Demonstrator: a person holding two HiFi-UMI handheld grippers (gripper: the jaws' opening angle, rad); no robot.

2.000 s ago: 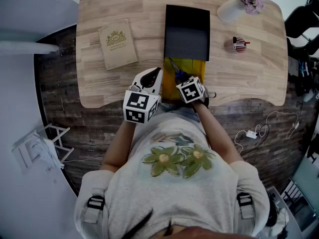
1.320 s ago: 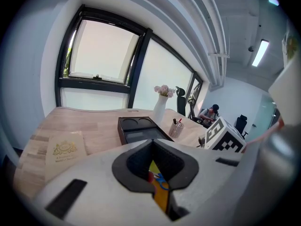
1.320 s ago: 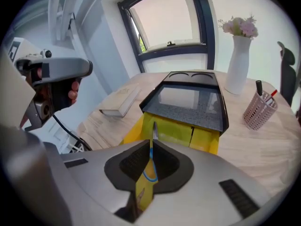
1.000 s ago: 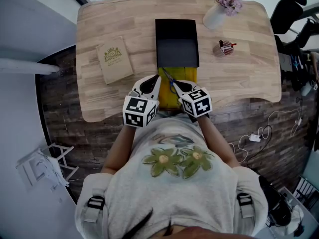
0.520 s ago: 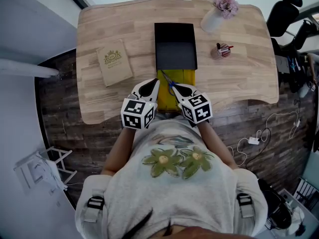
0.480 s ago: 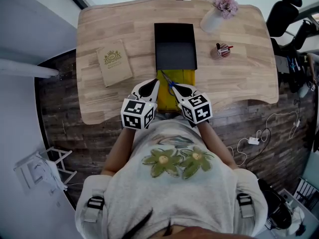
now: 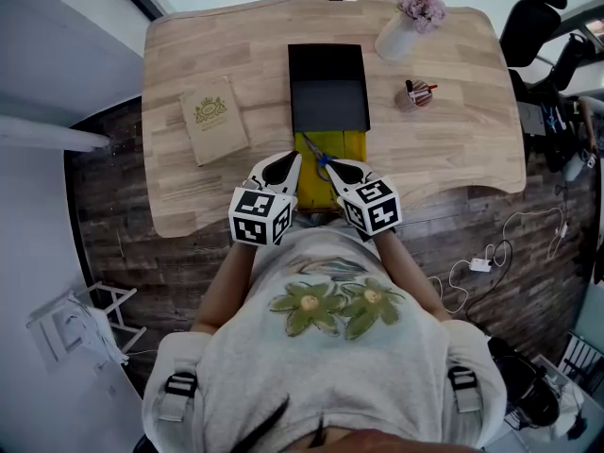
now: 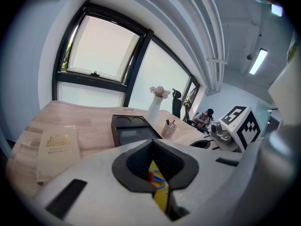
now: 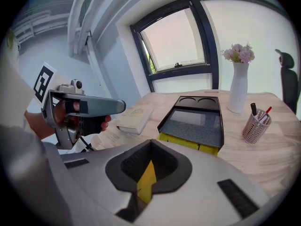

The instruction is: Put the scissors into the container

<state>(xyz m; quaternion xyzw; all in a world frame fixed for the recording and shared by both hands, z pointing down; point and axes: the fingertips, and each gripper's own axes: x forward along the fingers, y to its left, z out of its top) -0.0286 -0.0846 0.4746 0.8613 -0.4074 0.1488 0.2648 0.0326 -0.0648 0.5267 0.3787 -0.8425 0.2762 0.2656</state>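
Observation:
The scissors [image 7: 317,155], blue-handled, lie on a yellow pad [image 7: 342,149] at the table's near edge, blades pointing toward the black container [image 7: 327,88] just beyond. The container is an open, empty black tray [image 9: 195,121]. My left gripper [image 7: 291,161] is shut and empty at the pad's left side. My right gripper [image 7: 336,167] is shut and empty, just right of the scissors' handles. In the left gripper view, the scissors' blue loops [image 8: 159,179] show through the notch between the closed jaws of that gripper [image 8: 157,175]. The right gripper [image 9: 148,173] shows only yellow there.
A tan book [image 7: 213,117] lies left of the container. A white vase with pink flowers [image 7: 401,28] and a mesh pen cup [image 7: 412,93] stand at the back right. The wooden table's [image 7: 453,140] front edge runs under both grippers.
The head view has shifted a little. The right gripper has drawn back slightly from the scissors since two seconds ago. The scissors and container have not moved.

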